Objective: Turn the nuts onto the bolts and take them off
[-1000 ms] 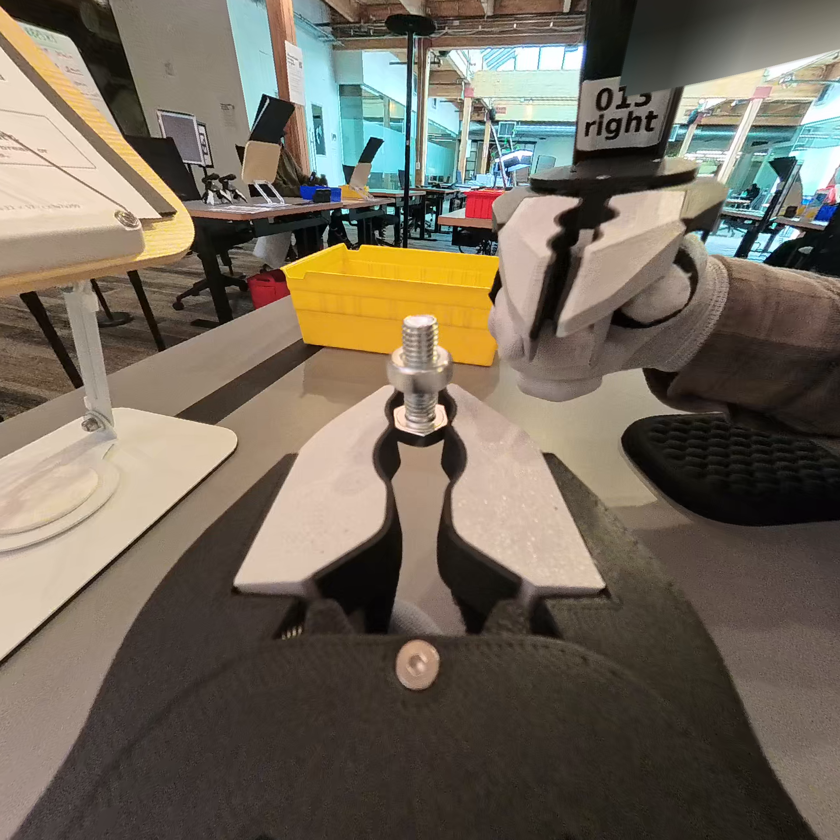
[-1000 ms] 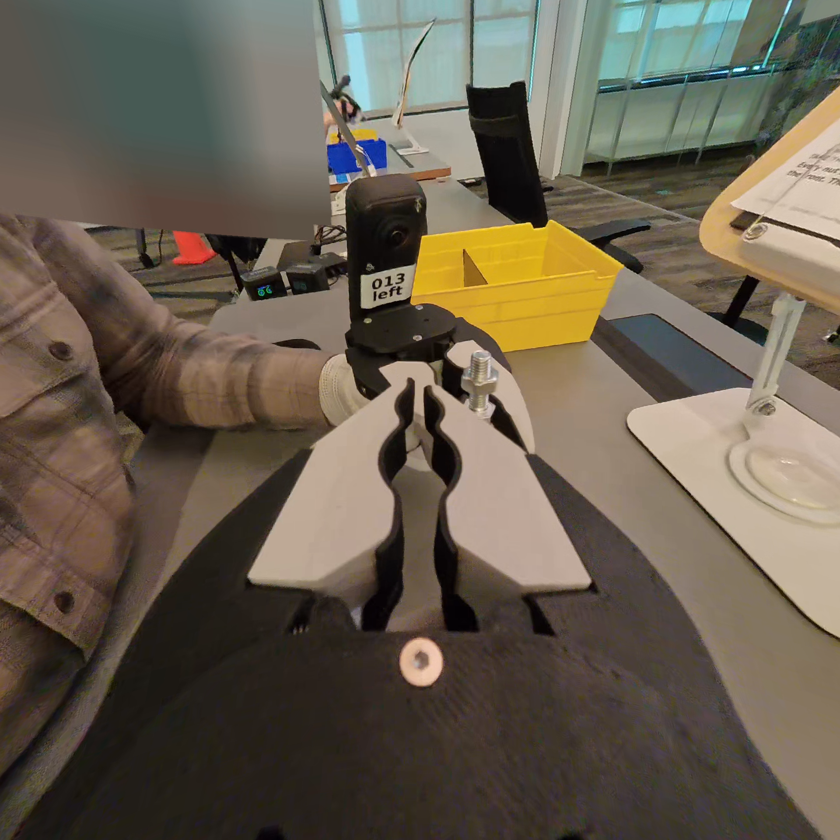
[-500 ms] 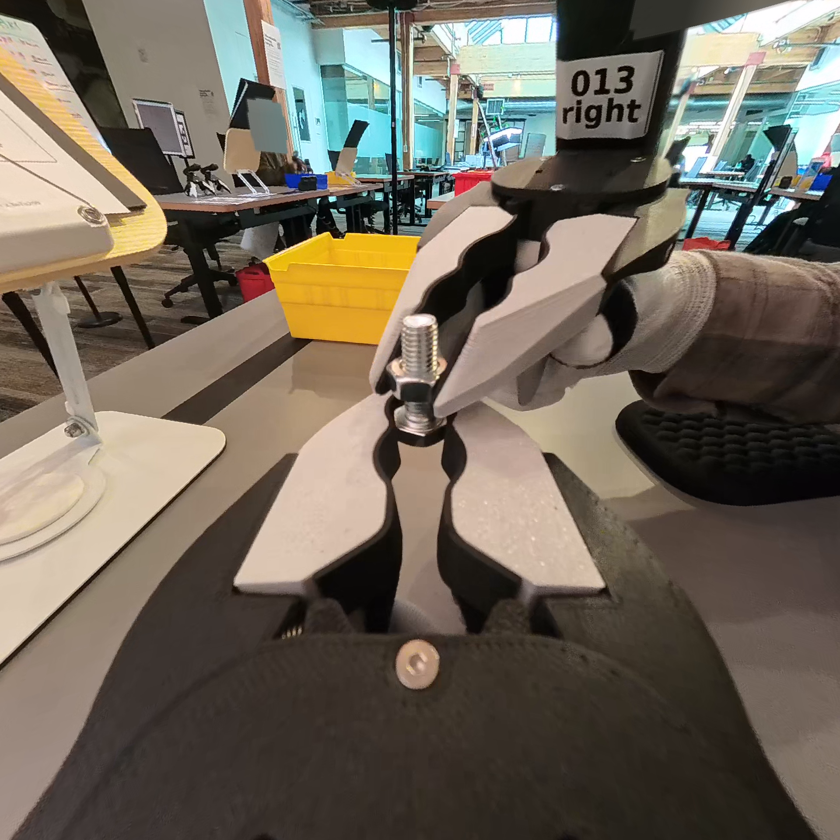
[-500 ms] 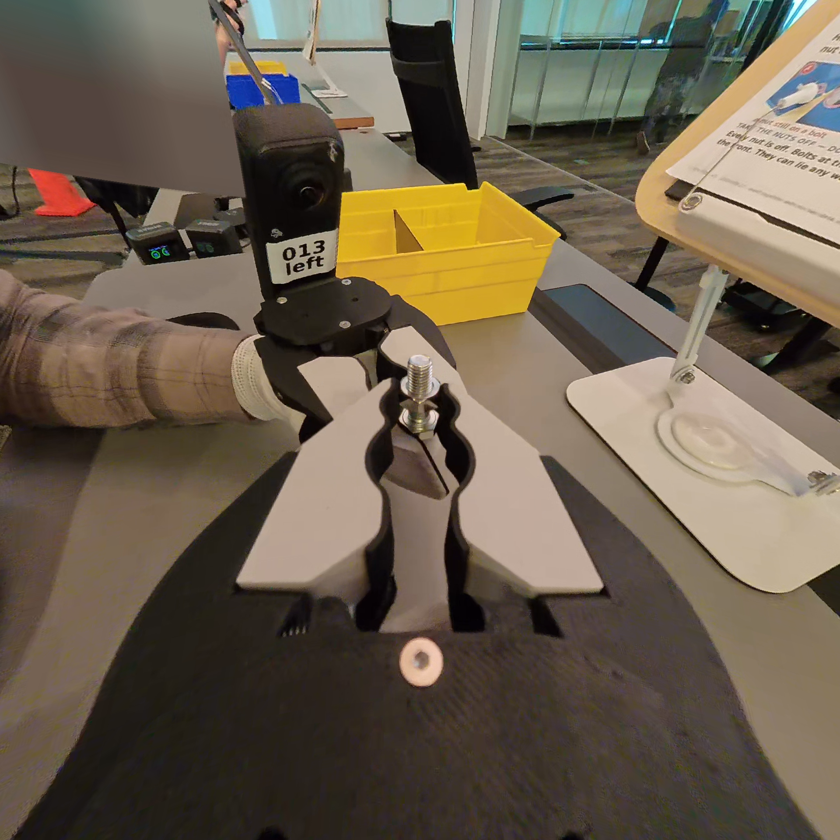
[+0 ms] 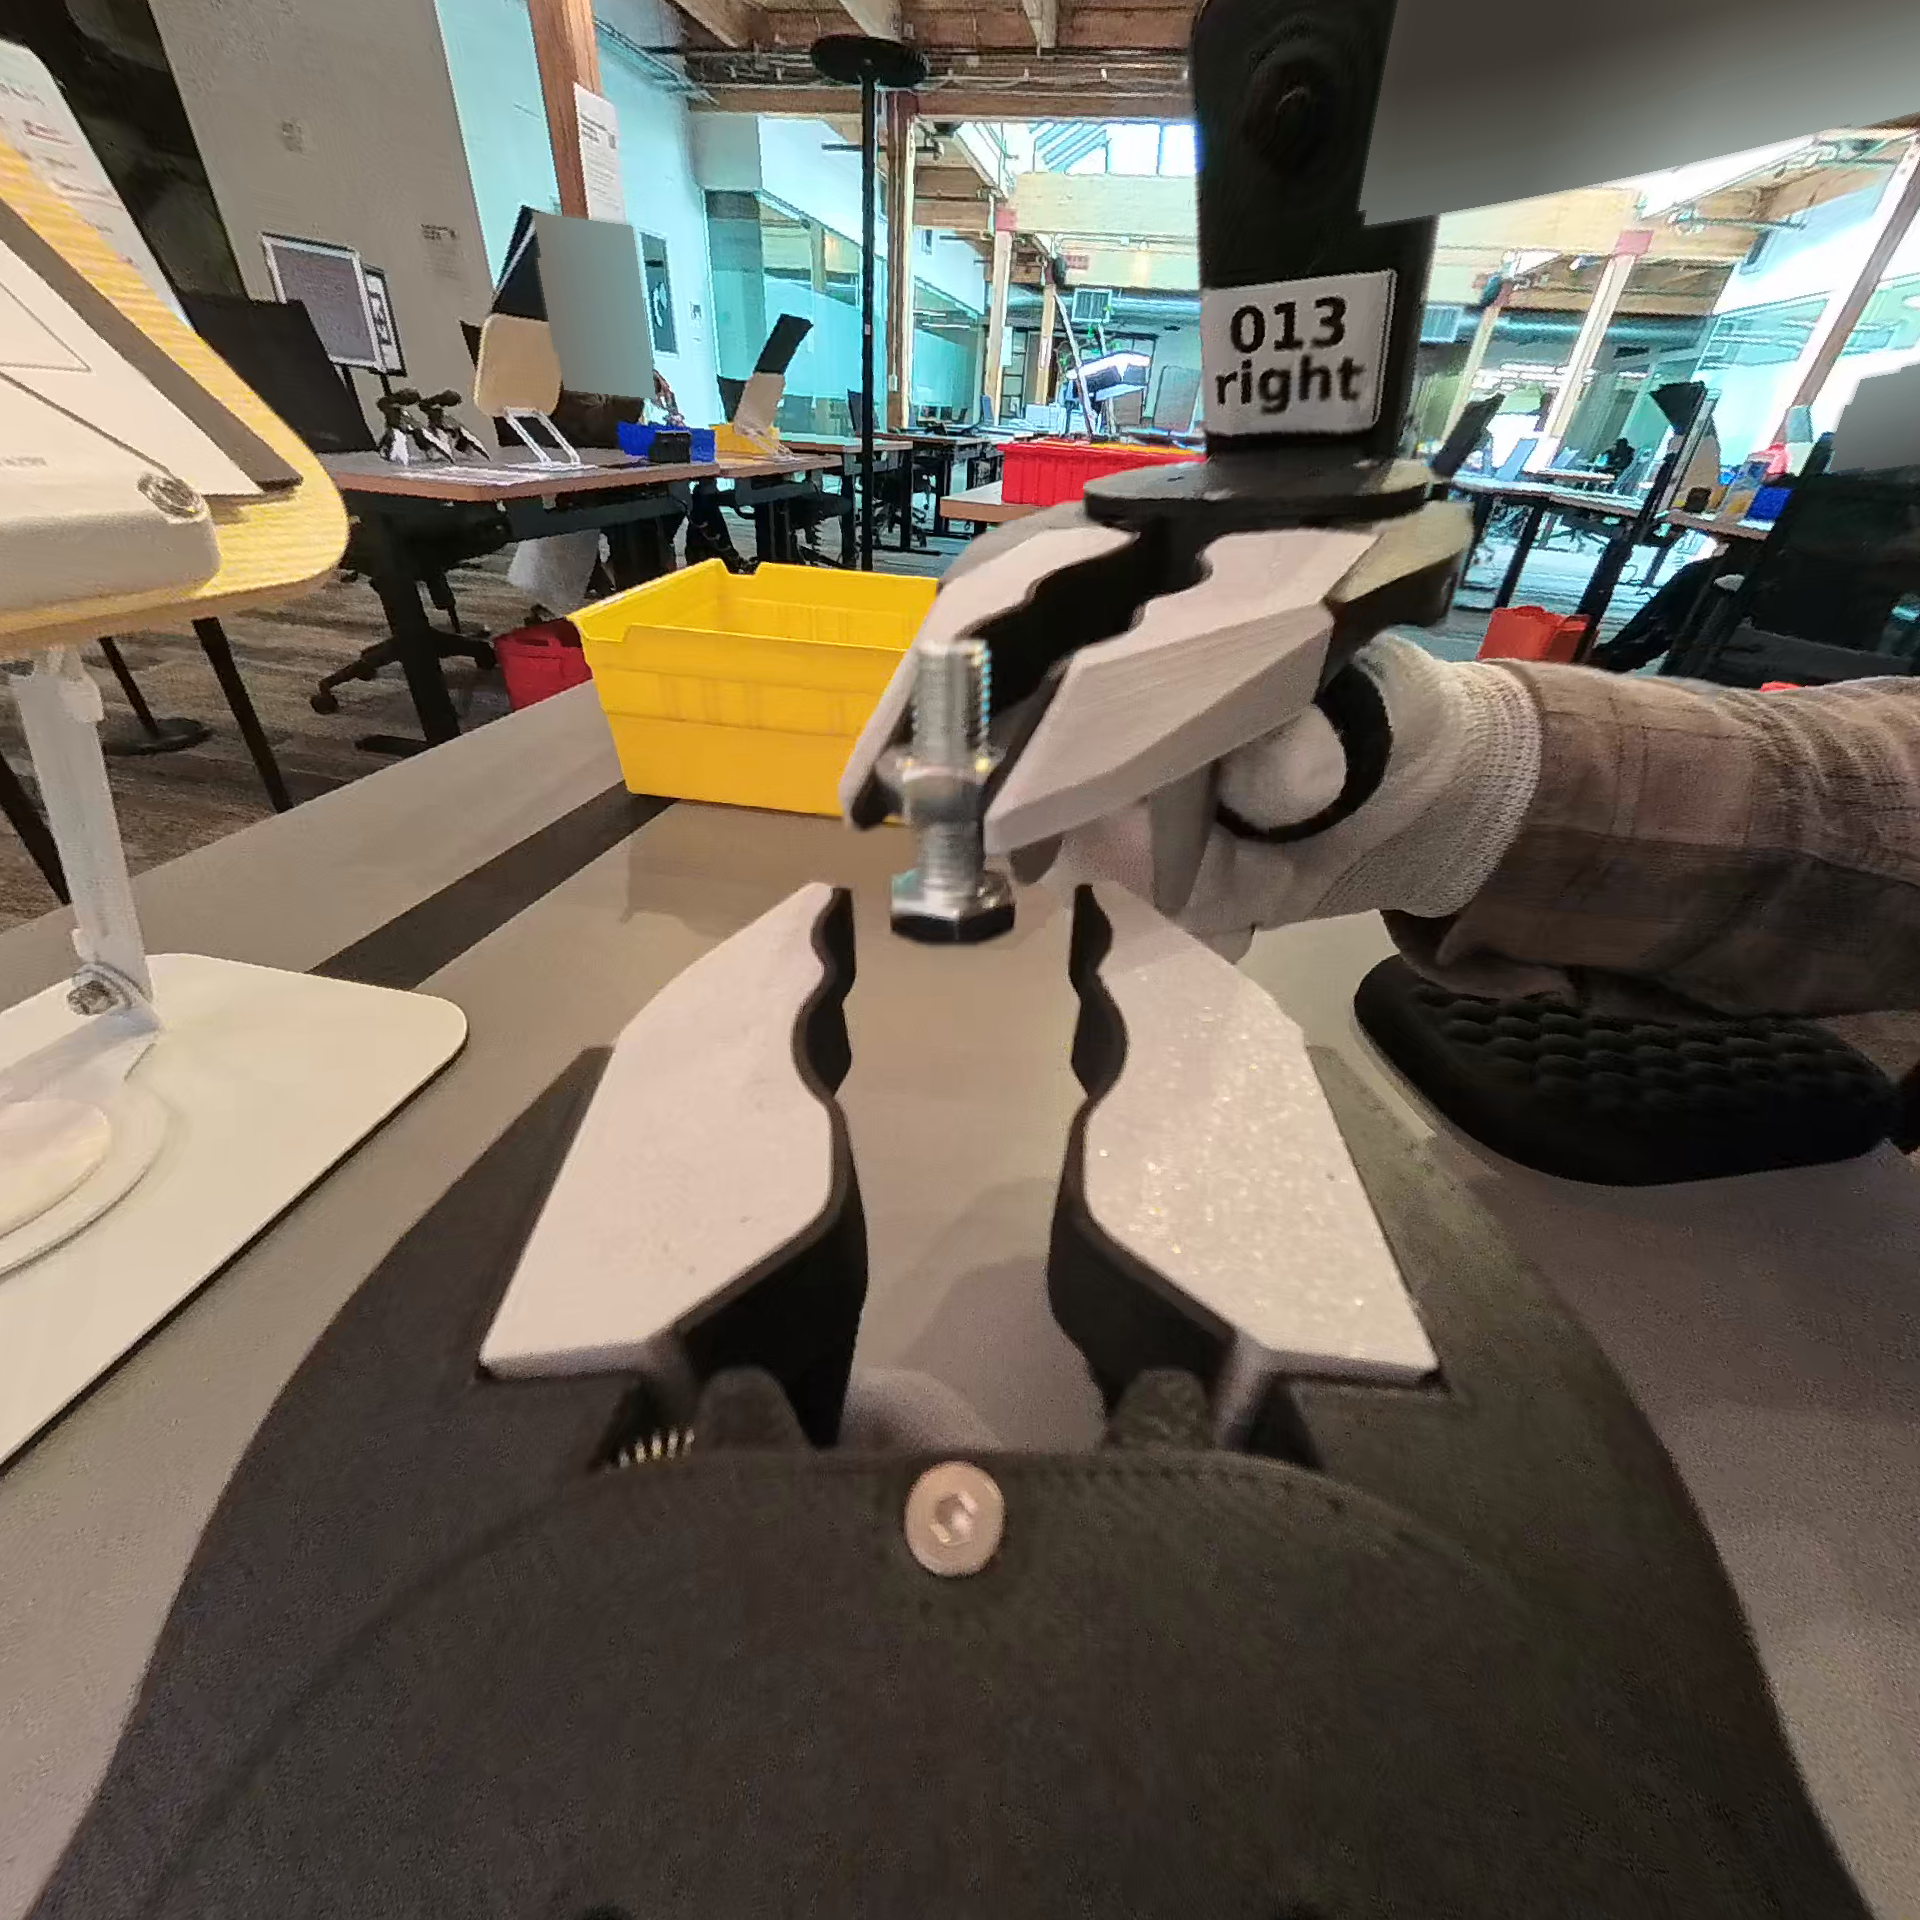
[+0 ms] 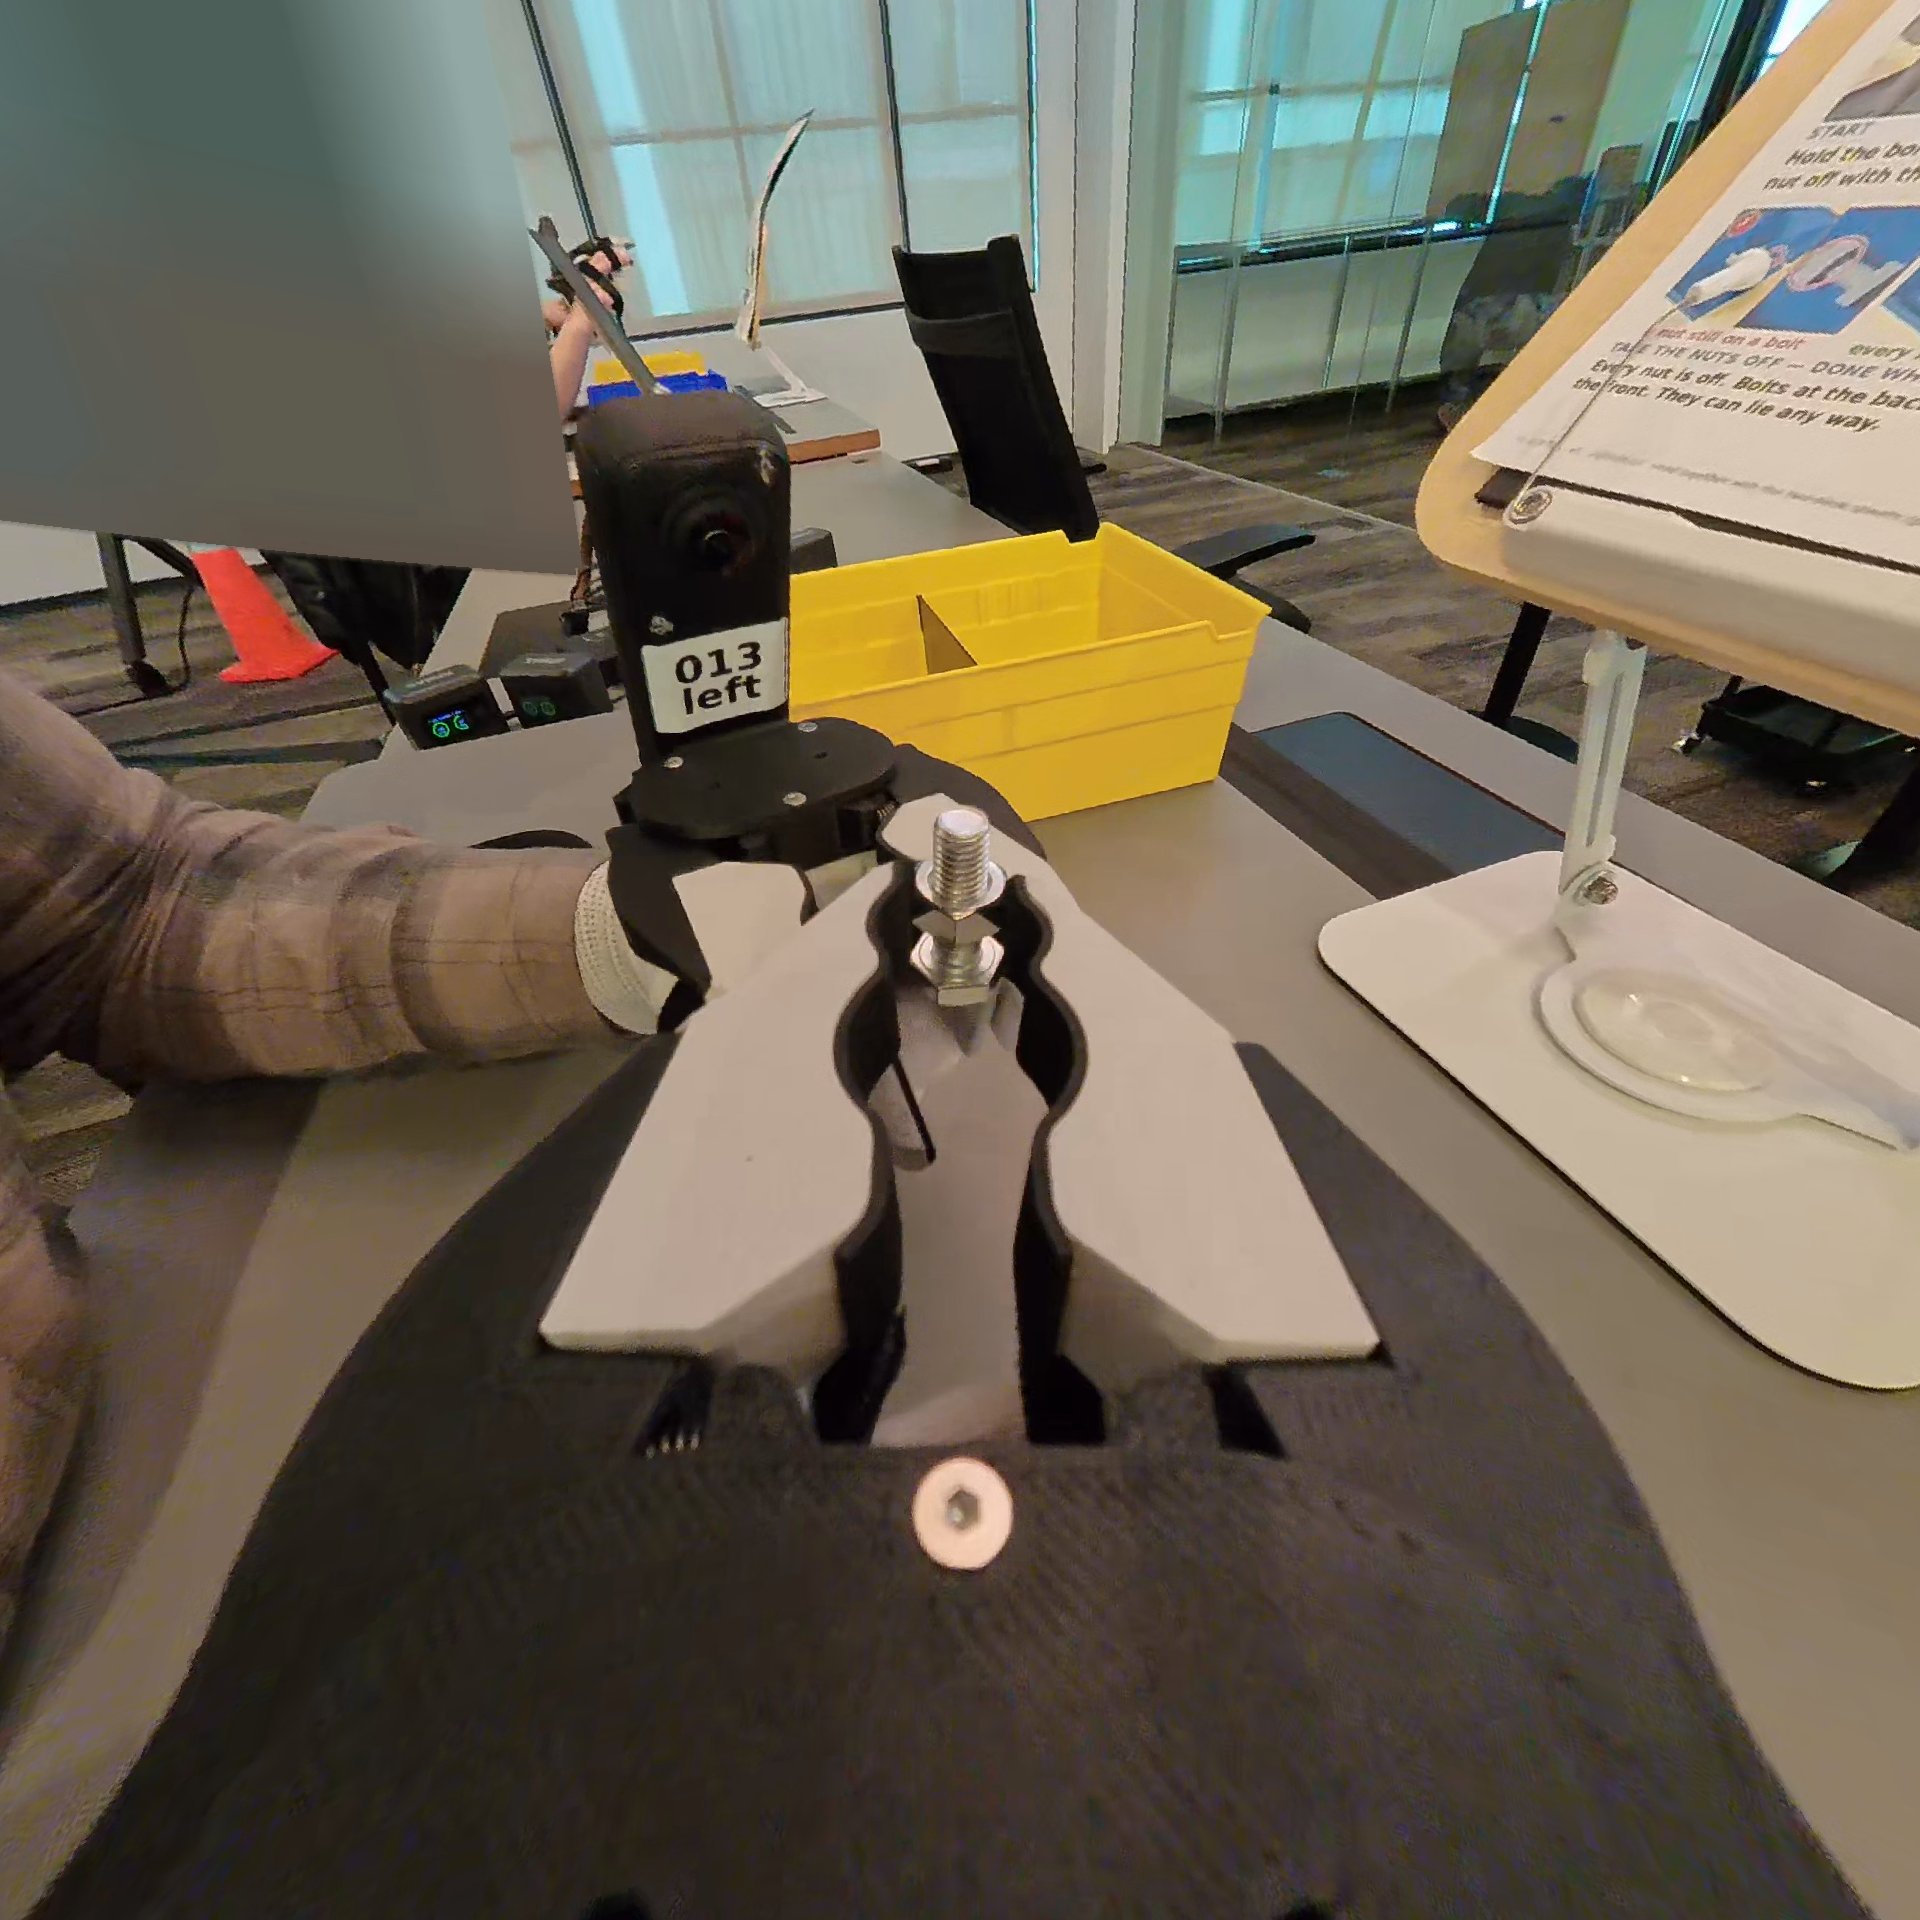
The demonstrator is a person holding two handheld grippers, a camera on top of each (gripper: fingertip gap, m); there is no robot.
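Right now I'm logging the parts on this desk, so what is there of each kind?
Bolt: 1
Nut: 1
Yellow bin: 1
Hand-held gripper: 2, left hand-held gripper and right hand-held gripper
White stand: 1
Black pad: 1
Total: 7

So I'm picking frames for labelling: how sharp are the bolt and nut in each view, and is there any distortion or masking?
Left wrist view: bolt and nut slightly soft, right gripper blurred at its tips; grey mask top right. Right wrist view: bolt sharp, nut readable; large mask top left. Both views: wide-angle bending at the edges, even light without harsh glare.
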